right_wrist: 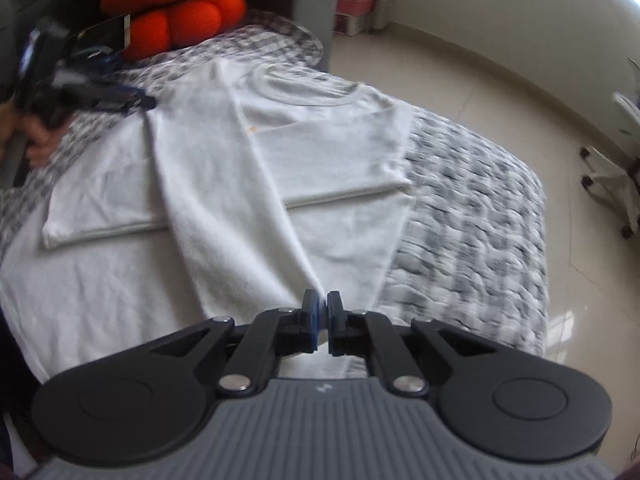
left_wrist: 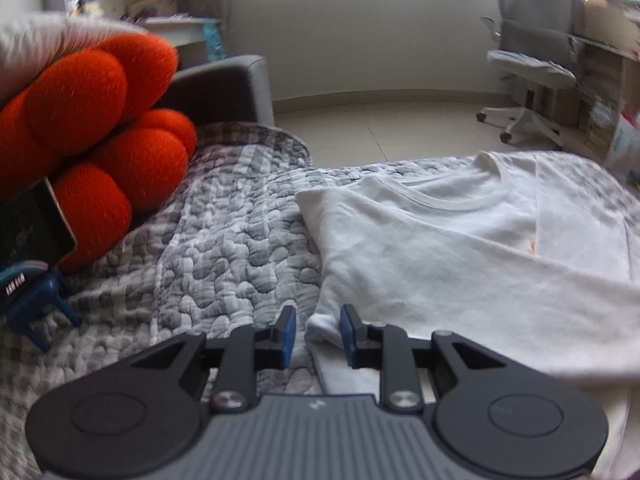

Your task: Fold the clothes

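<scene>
A white cotton T-shirt (right_wrist: 224,184) lies spread on the bed's grey-and-white checked quilt (right_wrist: 472,208), its round collar toward the fluffy orange knotted cushion (right_wrist: 180,4) at the head end, one side already folded inward in a long diagonal flap. The right gripper (right_wrist: 323,312) sits at the lower end of that flap, its blue pads (right_wrist: 310,322) pressed nearly together; whether a thin edge of the shirt is caught between them I cannot tell. The left gripper (left_wrist: 318,326) hangs low at the shirt's sleeve edge on the cushion side, its jaws standing apart with a bunched bit of white cloth in the gap, neither pad clearly touching it. A grey office chair (left_wrist: 532,64) stands on the pale floor beyond the bed.
</scene>
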`<state>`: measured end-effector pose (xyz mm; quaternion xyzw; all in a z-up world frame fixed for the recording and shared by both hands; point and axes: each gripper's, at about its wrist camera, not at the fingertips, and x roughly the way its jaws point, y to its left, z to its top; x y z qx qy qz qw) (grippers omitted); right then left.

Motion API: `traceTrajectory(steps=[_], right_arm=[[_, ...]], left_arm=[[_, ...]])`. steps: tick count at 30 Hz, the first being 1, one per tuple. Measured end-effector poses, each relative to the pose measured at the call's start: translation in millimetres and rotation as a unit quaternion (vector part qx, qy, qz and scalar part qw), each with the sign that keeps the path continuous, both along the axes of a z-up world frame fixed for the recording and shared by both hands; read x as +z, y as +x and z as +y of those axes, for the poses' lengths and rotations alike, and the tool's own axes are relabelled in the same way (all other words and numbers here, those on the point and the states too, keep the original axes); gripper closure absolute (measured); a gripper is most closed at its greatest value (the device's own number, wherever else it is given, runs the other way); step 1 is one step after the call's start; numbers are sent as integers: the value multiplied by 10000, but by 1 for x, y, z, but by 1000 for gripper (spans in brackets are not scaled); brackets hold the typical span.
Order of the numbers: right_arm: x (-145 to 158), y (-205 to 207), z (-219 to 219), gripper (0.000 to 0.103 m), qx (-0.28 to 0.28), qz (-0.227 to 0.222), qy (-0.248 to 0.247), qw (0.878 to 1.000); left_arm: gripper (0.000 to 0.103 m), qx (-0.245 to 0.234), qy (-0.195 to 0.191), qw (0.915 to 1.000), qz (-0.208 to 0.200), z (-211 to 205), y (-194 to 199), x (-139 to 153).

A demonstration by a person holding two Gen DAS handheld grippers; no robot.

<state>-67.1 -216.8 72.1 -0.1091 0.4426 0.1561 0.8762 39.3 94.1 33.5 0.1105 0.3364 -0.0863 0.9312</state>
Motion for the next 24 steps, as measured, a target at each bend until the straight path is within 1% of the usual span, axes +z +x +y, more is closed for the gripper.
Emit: traceTrajectory(steps=[2, 3, 5, 6, 8, 10, 12, 13, 16, 17, 18, 21, 24], right_arm=[[-7, 1, 5, 98, 62, 106, -157, 9998], [-10, 1, 8, 98, 112, 143, -245, 9995], [-8, -1, 9, 98, 137, 101, -311, 9994], [-4, -1, 5, 98, 99, 57, -259, 9996], [2, -1, -2, 98, -12, -9, -192, 9998], [0, 0, -2, 98, -43, 10, -250, 9997], [-6, 1, 4, 98, 38, 80, -356, 9993], [-8, 1, 8, 97, 78, 114, -409, 9991], [-9, 3, 11, 94, 51, 105, -443, 9989], [-7, 3, 11, 94, 24, 53, -463, 9989], [-5, 3, 10, 90, 9, -15, -484, 9988], [5, -1, 12, 89, 75, -401, -478, 9980], [17, -5, 19, 89, 298, -666, -174, 9972]], left_arm=[[78, 6, -19, 10000, 32, 1, 1, 0], [78, 7, -96, 9999, 53, 3, 1, 2], [78, 10, -328, 9994, 98, 9, 0, 5], [77, 13, -483, 9988, 120, 14, 0, 8], [77, 53, -652, 9978, 144, 20, 0, 9], [77, 109, -820, 9964, 175, 25, 1, 10], [77, 183, -1000, 9946, 216, 26, 4, 10], [77, 184, -991, 9947, 219, 23, 4, 10], [76, 199, -530, 9981, 249, 10, 6, 2], [75, 209, -476, 9983, 256, 9, 6, 1], [75, 219, -439, 9985, 263, 8, 7, 0], [77, 252, -505, 9980, 285, 11, 7, 2], [78, 280, -617, 9974, 237, 13, 6, 6]])
